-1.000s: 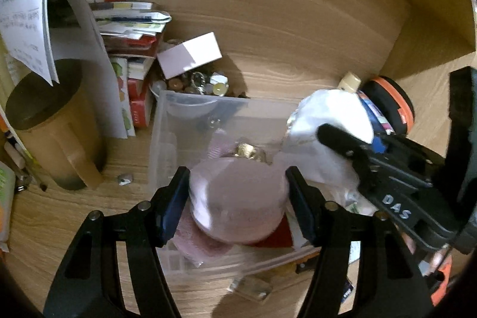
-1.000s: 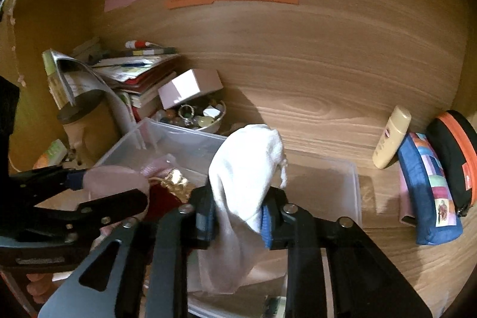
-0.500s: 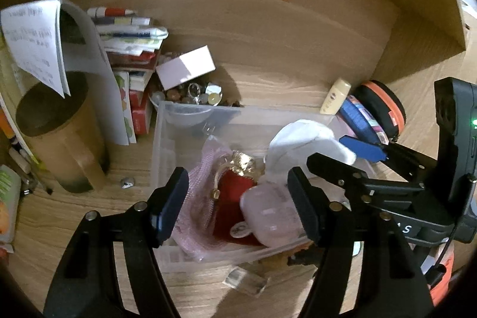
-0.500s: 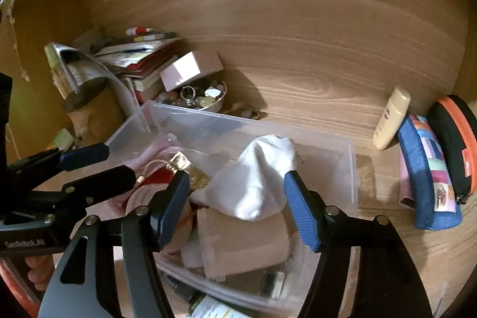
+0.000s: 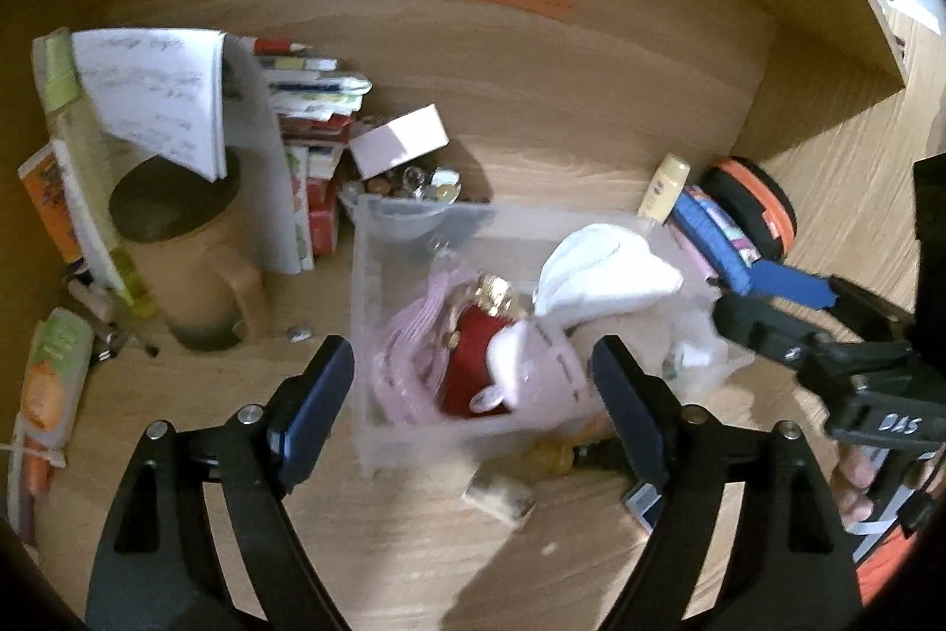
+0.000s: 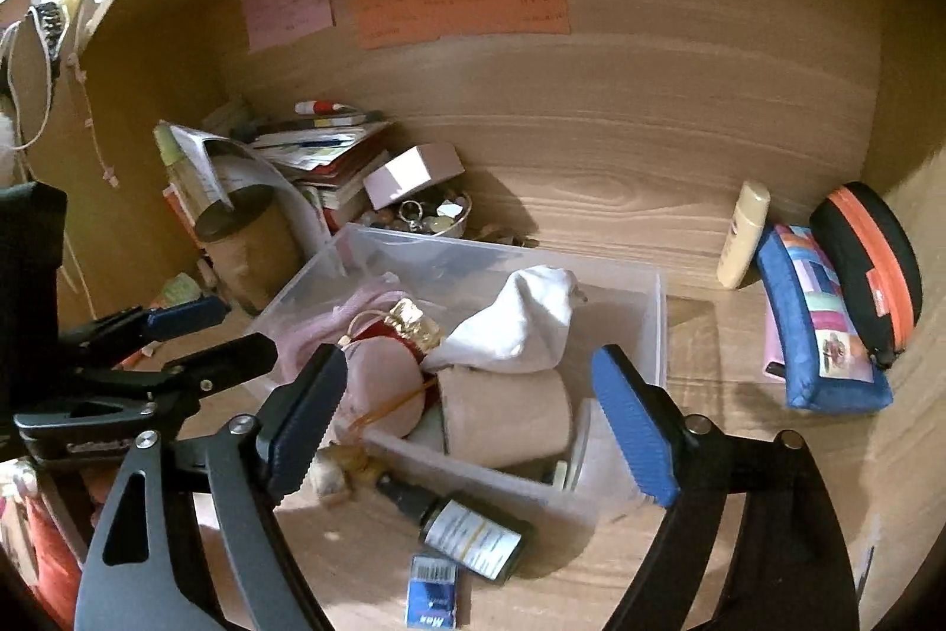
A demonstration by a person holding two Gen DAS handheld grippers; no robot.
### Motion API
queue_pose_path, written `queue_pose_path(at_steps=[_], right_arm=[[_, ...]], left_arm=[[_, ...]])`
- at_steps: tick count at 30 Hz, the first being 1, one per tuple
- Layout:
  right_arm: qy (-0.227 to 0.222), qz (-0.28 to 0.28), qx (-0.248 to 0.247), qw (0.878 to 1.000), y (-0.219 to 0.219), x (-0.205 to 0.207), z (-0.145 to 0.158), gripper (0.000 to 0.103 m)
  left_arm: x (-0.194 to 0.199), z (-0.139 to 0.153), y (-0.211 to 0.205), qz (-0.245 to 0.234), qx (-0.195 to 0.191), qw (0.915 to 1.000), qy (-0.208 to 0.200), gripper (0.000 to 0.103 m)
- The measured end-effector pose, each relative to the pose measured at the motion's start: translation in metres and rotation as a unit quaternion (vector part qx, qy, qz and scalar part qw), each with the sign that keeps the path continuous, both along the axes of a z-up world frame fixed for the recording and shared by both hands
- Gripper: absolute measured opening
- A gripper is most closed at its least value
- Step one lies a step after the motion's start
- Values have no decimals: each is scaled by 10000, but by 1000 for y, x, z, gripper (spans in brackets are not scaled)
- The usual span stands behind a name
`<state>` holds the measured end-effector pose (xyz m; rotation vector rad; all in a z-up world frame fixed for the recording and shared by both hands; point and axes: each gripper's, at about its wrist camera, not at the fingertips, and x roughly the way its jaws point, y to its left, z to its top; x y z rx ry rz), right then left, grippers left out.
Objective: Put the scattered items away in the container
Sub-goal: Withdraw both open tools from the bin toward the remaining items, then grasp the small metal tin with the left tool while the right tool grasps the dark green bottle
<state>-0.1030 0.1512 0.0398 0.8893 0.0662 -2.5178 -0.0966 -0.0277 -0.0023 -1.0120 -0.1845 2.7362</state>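
Note:
A clear plastic bin sits on the wooden desk. Inside lie a white sock, a pink round case, a red pouch with a gold top, pink fabric and a beige roll. My left gripper is open and empty, above the bin's near side. My right gripper is open and empty, above the bin's front edge. In front of the bin lie a dark dropper bottle, a small blue card and a small beige block.
A brown mug and stacked books with papers stand left of the bin. A bowl of trinkets and a pink box sit behind it. A lotion tube, a blue pouch and a black-orange case stand right.
Both grippers opened and dropped their loads into the bin: the left let go of the pink case, the right the white sock. Both have pulled back and up since.

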Motion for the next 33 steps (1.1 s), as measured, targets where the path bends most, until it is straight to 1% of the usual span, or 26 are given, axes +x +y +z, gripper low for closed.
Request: queue_pose_path(at_steps=[2, 9, 16, 25, 27, 30, 33], right_arm=[[21, 17, 23, 10000, 0, 6, 0, 83], [119, -91, 154, 9998, 7, 23, -7, 83], [-180, -96, 105, 9997, 16, 27, -27, 83], [-576, -128, 170, 9981, 21, 24, -56, 83], [-640, -110, 205, 9977, 22, 23, -60, 83], [-851, 48, 346, 9958, 20, 22, -72, 83], [-961, 92, 432, 9944, 19, 21, -83, 83]], left_arm=[[5, -2, -1, 61, -70, 10000, -15, 92], [24, -12, 2, -56, -314, 9994, -147, 92], [28, -31, 8, -145, -497, 9979, -390, 92], [25, -58, 14, -230, -573, 9950, -789, 92], [25, -63, 17, -272, -664, 9938, -853, 92], [24, -70, 20, -149, -992, 9914, -839, 92], [21, -75, 22, -292, -1033, 9897, -950, 92]])
